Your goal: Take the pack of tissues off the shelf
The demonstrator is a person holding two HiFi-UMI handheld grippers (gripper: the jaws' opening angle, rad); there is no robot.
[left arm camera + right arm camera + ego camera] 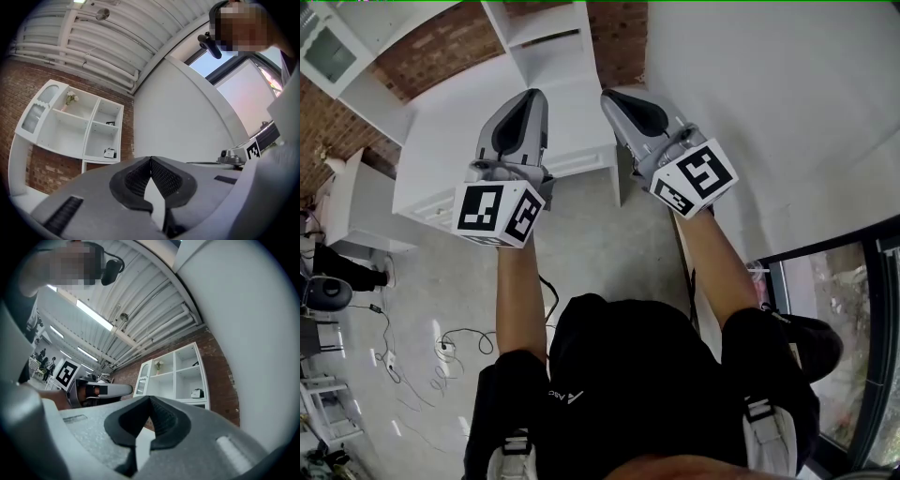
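The pack of tissues is a small white and dark pack lying in the lower right compartment of a white wall shelf, far ahead. The right gripper view shows the same pack in that shelf. My left gripper is shut with nothing between its dark ribbed pads. My right gripper is shut and empty too. In the head view both grippers, left and right, are held up side by side, well short of the shelf. The pack is hidden in the head view.
A small vase of flowers stands in an upper compartment, and a dark item in the one above the pack. A white desk stands below the shelf against a brick wall. A white wall runs along the right; cables lie on the floor.
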